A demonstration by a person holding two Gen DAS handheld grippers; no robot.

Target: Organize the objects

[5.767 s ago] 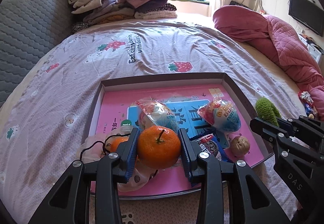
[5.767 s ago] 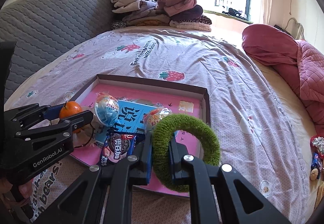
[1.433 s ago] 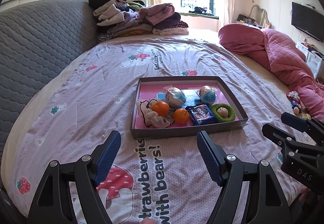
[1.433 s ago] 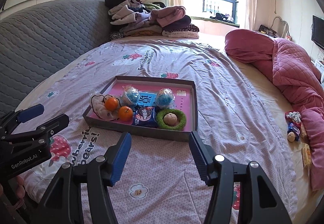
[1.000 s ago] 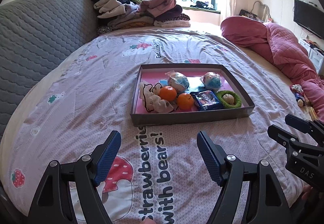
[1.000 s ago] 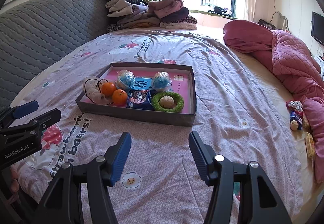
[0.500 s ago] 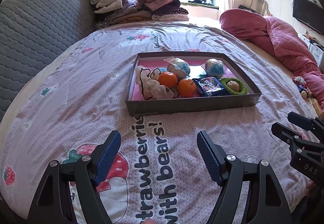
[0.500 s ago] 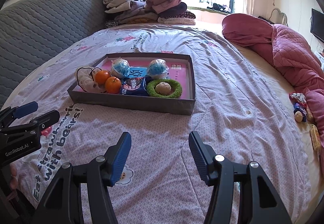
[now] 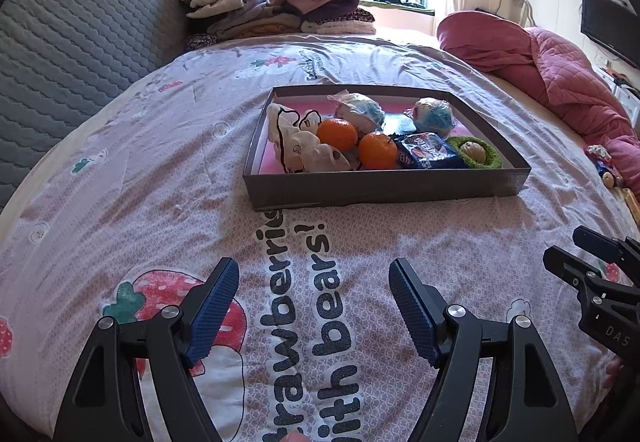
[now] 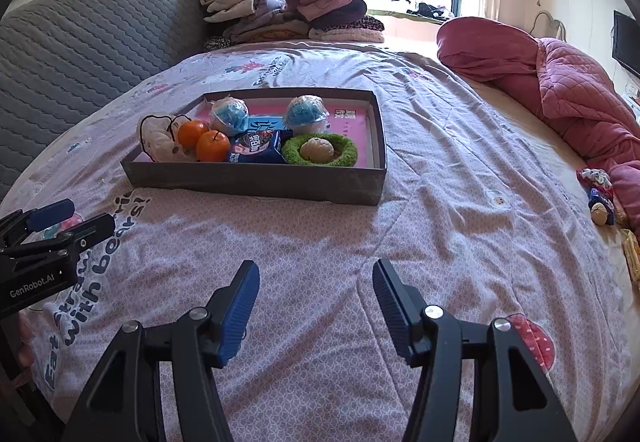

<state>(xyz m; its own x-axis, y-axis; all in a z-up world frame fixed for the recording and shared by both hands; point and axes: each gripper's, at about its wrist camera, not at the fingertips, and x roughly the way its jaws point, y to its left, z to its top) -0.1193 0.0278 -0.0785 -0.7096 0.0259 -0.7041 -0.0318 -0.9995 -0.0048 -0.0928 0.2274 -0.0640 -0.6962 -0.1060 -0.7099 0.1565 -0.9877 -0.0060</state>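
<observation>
Tray (image 9: 384, 188) of sorted objects sits on the bedspread (image 9: 132, 178) straight ahead of both my claws, well apart from them, long axis running left to right across my view, near wall facing me. My left claw (image 9: 314, 304) hangs low over the printed lettering with jaws spread wide, nothing between the blue pads; my right claw (image 10: 316, 300) is the same, spread and empty over bare quilt. From the left view the tray lies slightly right of centre; from the right view slightly left of centre, so it lies between the two, neither clearly nearer. Contents, large to small: white cloth pouch with black cord (image 9: 302, 146) at the left end; two wrapped blue-and-white balls (image 10: 306, 113) along the far wall; green knitted ring (image 10: 319, 150) at the right end of the near row, a pale walnut-like nut (image 10: 316, 149) resting inside it; blue snack packet (image 10: 256, 148) just left of the ring; two oranges (image 10: 213, 146) touching each other between pouch and packet. Judgement: tray looks filled and tidy, task near complete. A few small wrapped items (image 10: 600, 194) lie far right by the pink quilt (image 10: 568, 82); if they count, my right claw is the nearer one.
</observation>
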